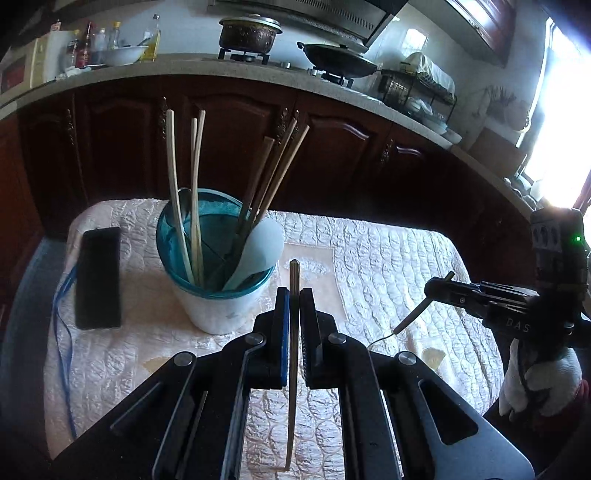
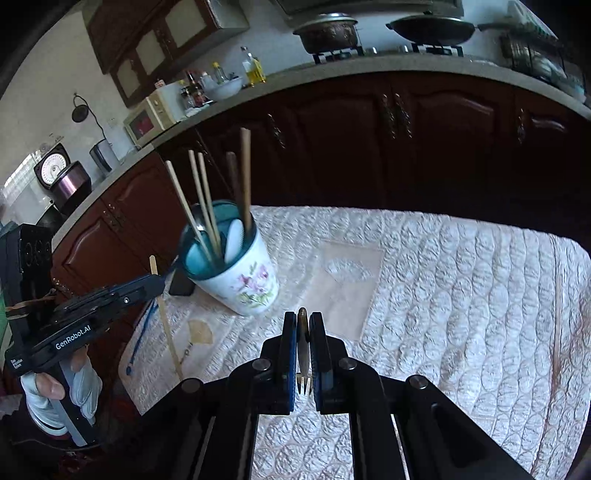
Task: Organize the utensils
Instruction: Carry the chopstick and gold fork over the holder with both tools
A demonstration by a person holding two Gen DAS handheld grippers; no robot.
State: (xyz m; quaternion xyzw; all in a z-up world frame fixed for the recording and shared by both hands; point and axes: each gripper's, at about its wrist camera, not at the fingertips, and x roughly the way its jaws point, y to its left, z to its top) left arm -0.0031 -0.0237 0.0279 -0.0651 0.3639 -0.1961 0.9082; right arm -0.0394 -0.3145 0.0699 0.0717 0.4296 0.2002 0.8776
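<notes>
- This is a home kitchen.
- A gas stove (image 1: 243,55) carries a lidded pot (image 1: 249,33) and a dark wok (image 1: 340,61) under a range hood (image 1: 314,14).
- Oil and sauce bottles (image 1: 151,38) and a white bowl (image 1: 123,55) stand above dark wooden cabinet doors (image 1: 229,147).
- A microwave (image 2: 151,116), a rice cooker (image 2: 70,182) and a dish rack (image 1: 413,90) show daily cooking.
- A quilted cloth (image 2: 443,277) covers the table.
</notes>
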